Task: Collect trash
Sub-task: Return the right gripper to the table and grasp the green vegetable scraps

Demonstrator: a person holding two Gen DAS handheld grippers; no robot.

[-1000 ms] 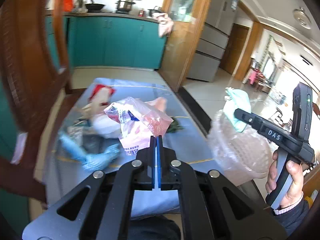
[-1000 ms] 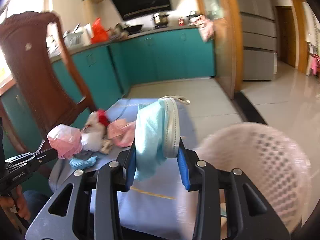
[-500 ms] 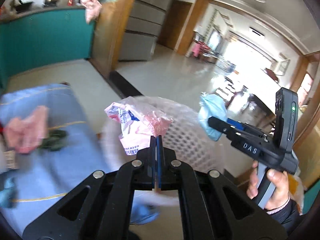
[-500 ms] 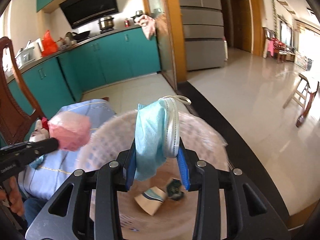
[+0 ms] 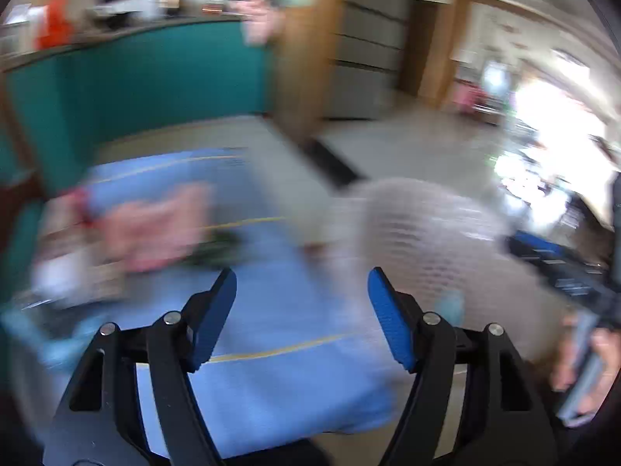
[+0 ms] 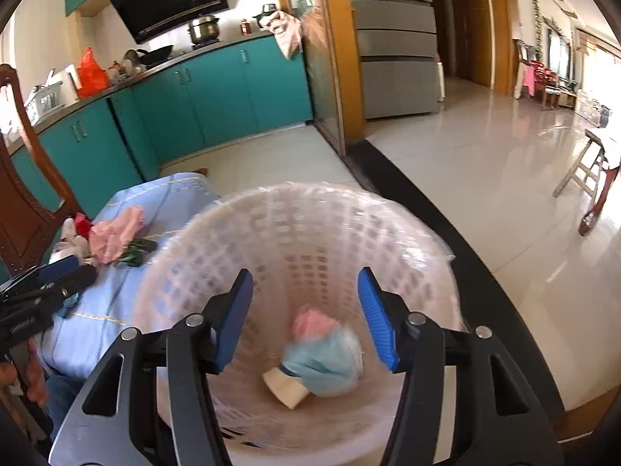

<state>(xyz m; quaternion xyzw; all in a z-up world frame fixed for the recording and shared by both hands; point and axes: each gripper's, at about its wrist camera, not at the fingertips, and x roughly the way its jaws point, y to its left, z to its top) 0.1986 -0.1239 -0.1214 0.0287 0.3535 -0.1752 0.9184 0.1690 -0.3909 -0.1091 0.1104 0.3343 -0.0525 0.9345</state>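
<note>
Nearest in the right wrist view, the right gripper (image 6: 304,316) hangs over the mouth of the laundry-style basket (image 6: 248,213), its blue ribbed pads spreading apart with nothing between them. Below, on the basket floor, lie a pale blue face mask (image 6: 324,361), a crumpled pink plastic bag (image 6: 310,320) touching its far side, and a small cardboard scrap (image 6: 285,386) partly under the mask. All three look light and limp (the mask and bag would crush to nothing in a pinch), so a grip anywhere on a bunched fold should do; the thin film may slip.

The basket is white perforated plastic, round and flaring, lined with clear film at the rim.

The left gripper (image 5: 302,314) points at the blue cloth (image 5: 279,330) covering the table, its jaws also widening and empty; that view is heavily blurred.

Farther along the cloth, the remaining trash sits in a loose heap: a pink plastic bag (image 6: 114,237), something dark green (image 6: 136,250) beside it, and red and white scraps (image 6: 77,229) behind. They look soft and weightless too; I would take the pink bag by its raised crumple.

Beyond stand teal kitchen cabinets (image 6: 217,89).
</note>
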